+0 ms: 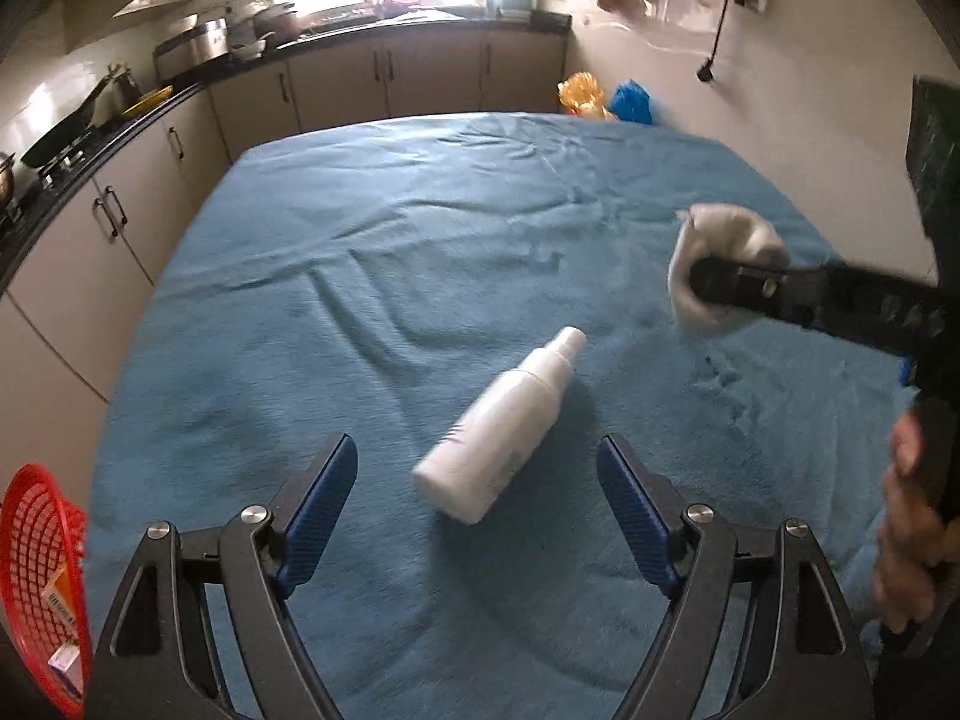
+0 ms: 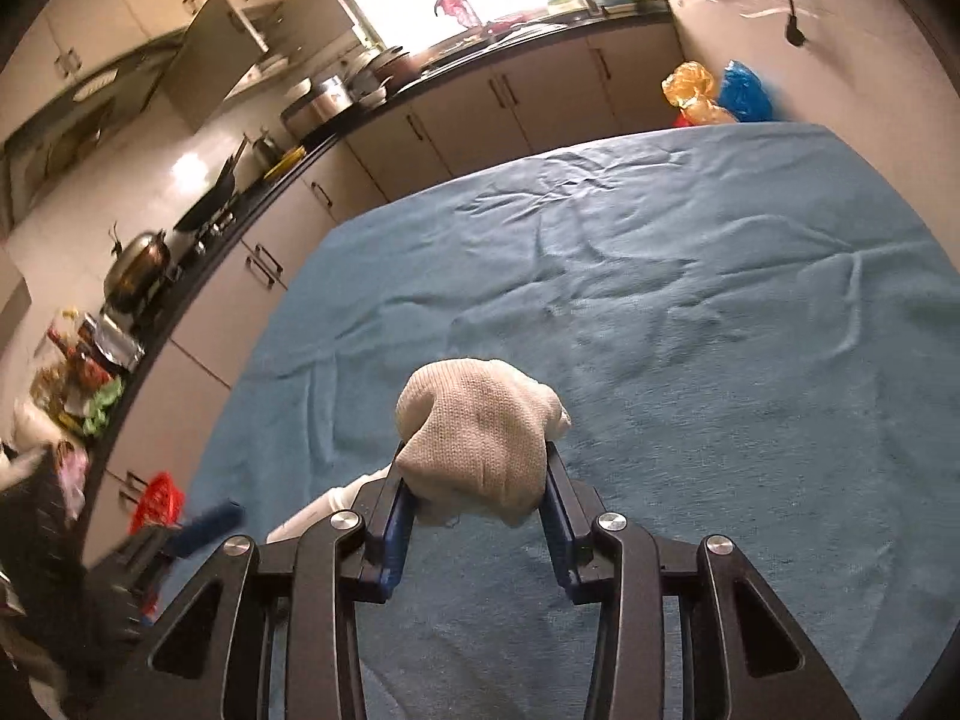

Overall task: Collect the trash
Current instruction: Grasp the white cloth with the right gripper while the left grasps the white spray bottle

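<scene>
A white plastic bottle (image 1: 504,426) lies on its side on the blue cloth, cap pointing away. My left gripper (image 1: 474,468) is open just short of the bottle's base, its blue pads apart on either side and not touching it. A crumpled off-white knitted cloth (image 2: 480,432) sits between the blue pads of my right gripper (image 2: 477,480), which is shut on it. In the left wrist view that same cloth (image 1: 729,240) shows at the tip of the right gripper (image 1: 708,285), over the table's right side. A red mesh basket (image 1: 39,576) holding small packets stands at the lower left.
The blue cloth (image 1: 420,240) covers the whole table. Kitchen counters with pots and a stove (image 2: 198,222) run along the left and far sides. Orange and blue plastic bags (image 1: 606,97) sit beyond the far edge. A person's hand (image 1: 912,516) holds the right gripper.
</scene>
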`<state>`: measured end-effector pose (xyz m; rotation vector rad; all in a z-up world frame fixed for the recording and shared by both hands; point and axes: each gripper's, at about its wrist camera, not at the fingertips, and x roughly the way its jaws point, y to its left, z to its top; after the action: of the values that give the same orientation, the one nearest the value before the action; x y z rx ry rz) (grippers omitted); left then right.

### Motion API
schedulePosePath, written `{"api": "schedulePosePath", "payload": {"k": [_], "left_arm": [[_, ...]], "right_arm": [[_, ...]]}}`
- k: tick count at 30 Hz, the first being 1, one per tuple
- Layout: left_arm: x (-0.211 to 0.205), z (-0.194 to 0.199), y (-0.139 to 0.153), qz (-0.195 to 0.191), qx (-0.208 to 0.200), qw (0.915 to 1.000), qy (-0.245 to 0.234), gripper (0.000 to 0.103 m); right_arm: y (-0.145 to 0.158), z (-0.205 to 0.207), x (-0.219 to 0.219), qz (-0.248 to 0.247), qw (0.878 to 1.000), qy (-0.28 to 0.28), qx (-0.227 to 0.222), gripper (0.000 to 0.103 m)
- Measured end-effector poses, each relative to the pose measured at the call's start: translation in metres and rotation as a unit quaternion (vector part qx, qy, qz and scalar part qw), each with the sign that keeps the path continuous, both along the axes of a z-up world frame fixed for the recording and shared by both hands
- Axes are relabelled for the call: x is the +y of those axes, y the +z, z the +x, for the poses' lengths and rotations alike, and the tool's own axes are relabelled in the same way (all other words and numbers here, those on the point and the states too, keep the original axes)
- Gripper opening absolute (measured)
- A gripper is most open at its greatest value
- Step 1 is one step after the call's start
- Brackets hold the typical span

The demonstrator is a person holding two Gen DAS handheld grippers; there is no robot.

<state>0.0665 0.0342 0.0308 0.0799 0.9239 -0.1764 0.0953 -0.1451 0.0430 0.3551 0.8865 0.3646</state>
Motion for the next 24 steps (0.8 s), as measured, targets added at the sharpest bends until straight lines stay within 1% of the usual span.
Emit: {"api": "schedulePosePath", "payload": {"k": [2,4,5,6,8,9,11,14,17,19,21,24], "left_arm": [[-0.006,0.004,-0.006,0.005,0.002,1.0,0.0,0.079],[-0.01,0.009,-0.011,0.004,0.006,1.0,0.004,0.074],[-0.009,0.011,-0.014,0.0,0.008,0.9999,0.007,0.064],[-0.009,0.014,-0.016,-0.003,0.013,0.9998,0.011,0.051],[-0.007,0.017,-0.019,-0.009,0.02,0.9996,0.018,0.041],[-0.006,0.016,-0.019,-0.01,0.014,0.9996,0.021,0.038],[-0.003,0.015,-0.019,-0.018,0.014,0.9994,0.024,0.037],[0.004,0.01,-0.019,-0.034,0.01,0.9986,0.039,0.029],[0.014,0.001,-0.019,-0.06,-0.002,0.9964,0.06,0.029],[0.022,-0.008,-0.016,-0.064,-0.022,0.9946,0.079,0.029],[0.029,-0.017,-0.01,-0.058,-0.051,0.9921,0.099,0.029],[0.038,-0.025,-0.003,-0.05,-0.084,0.9877,0.121,0.029]], "right_arm": [[0.002,0.0,0.0,0.004,1.0,0.001,-0.001,0.041],[0.004,-0.002,0.001,0.004,1.0,0.003,-0.003,0.041],[0.004,-0.003,0.002,0.004,1.0,0.005,-0.005,0.041],[0.004,-0.004,0.002,0.005,1.0,0.007,-0.007,0.041],[0.006,-0.005,0.005,0.0,1.0,0.01,-0.012,0.041],[0.006,-0.006,0.006,-0.002,1.0,0.011,-0.014,0.041],[0.006,-0.007,0.009,-0.004,1.0,0.015,-0.014,0.041],[0.004,-0.007,0.014,-0.007,1.0,0.02,-0.013,0.041],[0.005,-0.009,0.02,-0.012,0.999,0.029,-0.019,0.041],[0.004,-0.011,0.025,-0.015,0.999,0.034,-0.024,0.041],[0.005,-0.013,0.03,-0.018,0.999,0.04,-0.029,0.041],[0.005,-0.018,0.038,-0.021,0.998,0.052,-0.04,0.041]]}}
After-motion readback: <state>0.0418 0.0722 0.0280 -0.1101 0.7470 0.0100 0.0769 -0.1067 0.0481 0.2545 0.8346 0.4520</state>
